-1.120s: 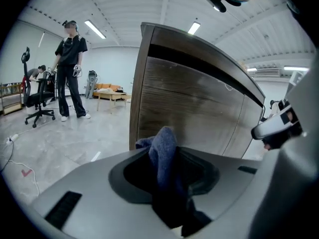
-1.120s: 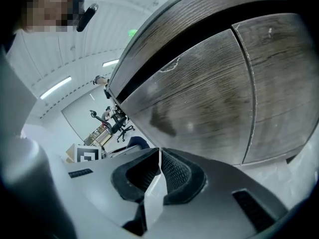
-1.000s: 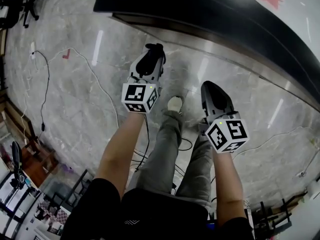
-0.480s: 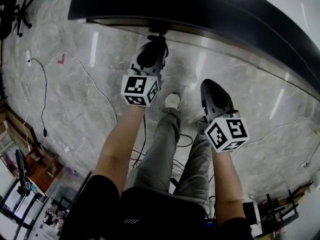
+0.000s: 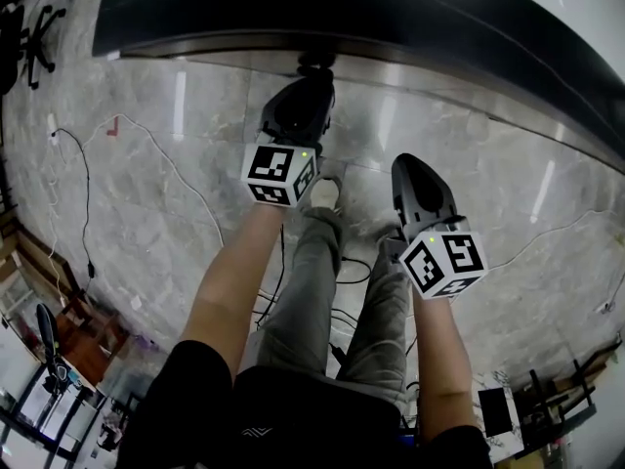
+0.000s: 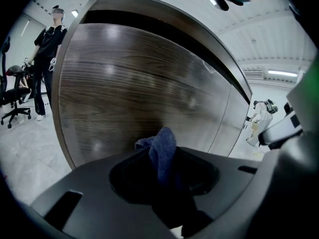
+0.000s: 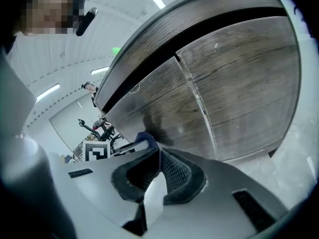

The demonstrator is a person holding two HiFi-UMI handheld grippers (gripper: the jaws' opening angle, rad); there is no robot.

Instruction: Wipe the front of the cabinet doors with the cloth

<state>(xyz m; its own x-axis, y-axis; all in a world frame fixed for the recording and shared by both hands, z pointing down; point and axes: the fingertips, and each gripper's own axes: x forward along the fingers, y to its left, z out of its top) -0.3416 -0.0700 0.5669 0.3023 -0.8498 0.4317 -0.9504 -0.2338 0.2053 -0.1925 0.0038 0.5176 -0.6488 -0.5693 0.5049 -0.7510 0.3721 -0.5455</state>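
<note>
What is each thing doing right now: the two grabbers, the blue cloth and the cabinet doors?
left gripper: shut on the cloth.
right gripper: shut, holding nothing.
cloth: bunched up, pinched between the left gripper's jaws.
cabinet doors: both closed.

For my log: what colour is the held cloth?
Dark blue cloth, best in the left gripper view.

In the head view the cabinet top (image 5: 410,18) at twelve o'clock hides the door fronts, and the left gripper (image 5: 314,63) pokes its tip under that overhang. In the left gripper view only the upper fold of the cloth (image 6: 163,148) shows. The rest sinks into the dark recess between the clamped jaws. Whether it touches the cabinet door (image 6: 139,93) cannot be told. The person (image 6: 50,49) at ten o'clock is too small to detail.
</note>
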